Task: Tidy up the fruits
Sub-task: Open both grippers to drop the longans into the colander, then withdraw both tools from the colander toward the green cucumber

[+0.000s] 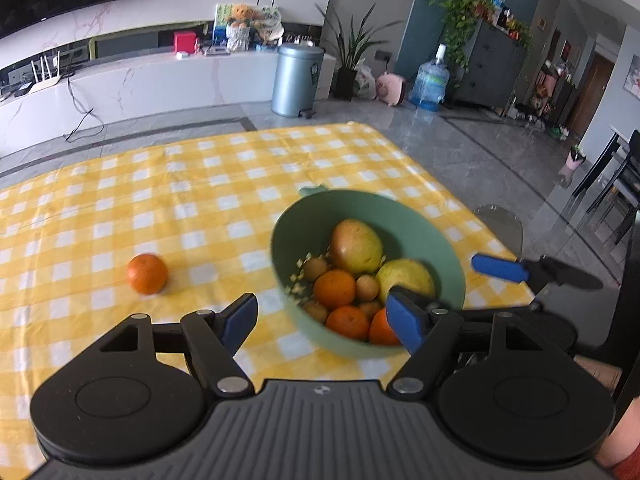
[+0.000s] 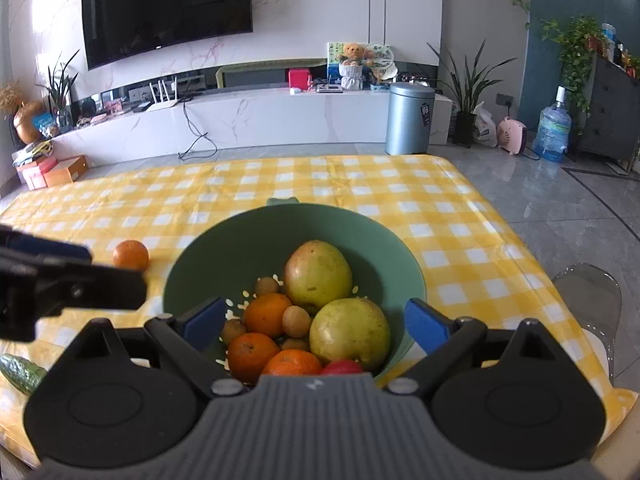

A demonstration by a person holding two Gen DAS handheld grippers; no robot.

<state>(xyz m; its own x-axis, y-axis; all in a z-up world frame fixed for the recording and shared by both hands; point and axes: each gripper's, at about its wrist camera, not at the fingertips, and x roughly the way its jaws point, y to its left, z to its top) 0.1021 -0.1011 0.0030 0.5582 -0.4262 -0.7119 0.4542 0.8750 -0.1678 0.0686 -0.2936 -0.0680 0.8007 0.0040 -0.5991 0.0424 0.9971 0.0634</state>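
Yellow-and-white checked tablecloth [image 2: 440, 216] covers the table. Behind it, a long white marble-look media console [image 2: 256, 120] runs along the wall, under a dark curved wall-mounted television [image 2: 166, 8]. On the console: white router with upright antennas [image 2: 162, 98], red square box [image 2: 299, 78], brown teddy bear in a white wrap [image 2: 352, 65]. Black cable [image 2: 196, 136] hangs down the console front to the floor. Grey-blue cylindrical pedal bin [image 2: 410, 118] stands on the grey tiled floor, beside a tall-leaved plant in a black pot [image 2: 466, 98]. Further right: pink pig-shaped object [image 2: 512, 134], blue water jug with pump [image 2: 554, 132], dark grey drawer cabinet [image 2: 612, 112] with trailing green plant [image 2: 576, 44]. Orange and pink boxes [image 2: 52, 172] on floor, far left.
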